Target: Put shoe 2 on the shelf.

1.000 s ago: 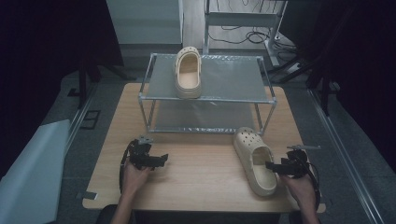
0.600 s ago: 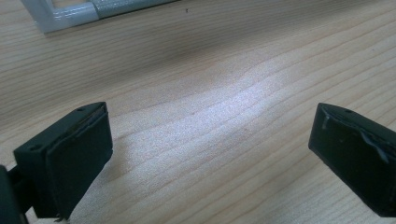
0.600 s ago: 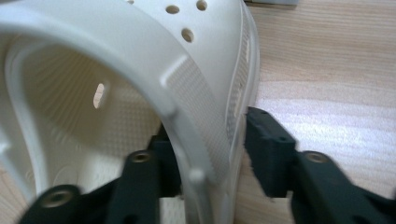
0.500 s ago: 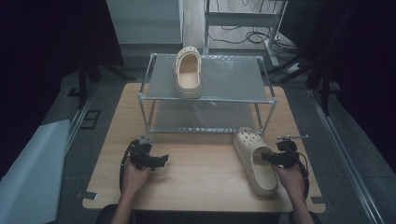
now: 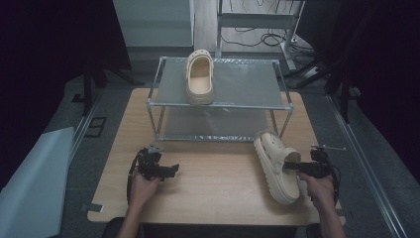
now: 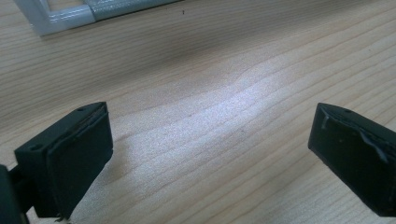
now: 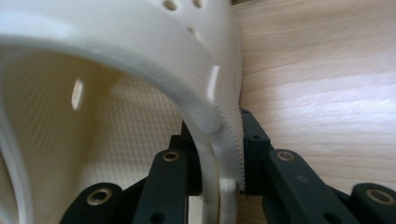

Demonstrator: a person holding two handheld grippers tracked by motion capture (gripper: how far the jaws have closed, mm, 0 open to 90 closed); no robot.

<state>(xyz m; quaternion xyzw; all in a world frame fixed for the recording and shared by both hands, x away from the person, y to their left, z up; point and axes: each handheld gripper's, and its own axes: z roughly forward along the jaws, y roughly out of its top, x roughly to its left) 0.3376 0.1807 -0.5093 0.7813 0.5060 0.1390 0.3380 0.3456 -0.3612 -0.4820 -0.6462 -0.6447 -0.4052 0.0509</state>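
A cream clog [image 5: 277, 166] lies on the wooden table [image 5: 218, 188] at the front right, toe toward the rack. My right gripper [image 5: 293, 167] is shut on the clog's side wall [image 7: 219, 154], one jaw inside the shoe and one outside. A second cream clog [image 5: 199, 79] rests on the top shelf of the metal rack [image 5: 218, 105]. My left gripper [image 5: 171, 169] hovers low over the table at the front left, open, with bare wood between its jaws [image 6: 210, 154].
The rack's lower shelf [image 5: 218, 124] holds nothing. A corner of the rack's frame [image 6: 60, 18] shows at the top left of the left gripper view. A grey sheet [image 5: 29, 183] lies on the floor to the left of the table.
My right gripper has moved left onto the clog and shut on its side wall. The left gripper has stayed where it was.
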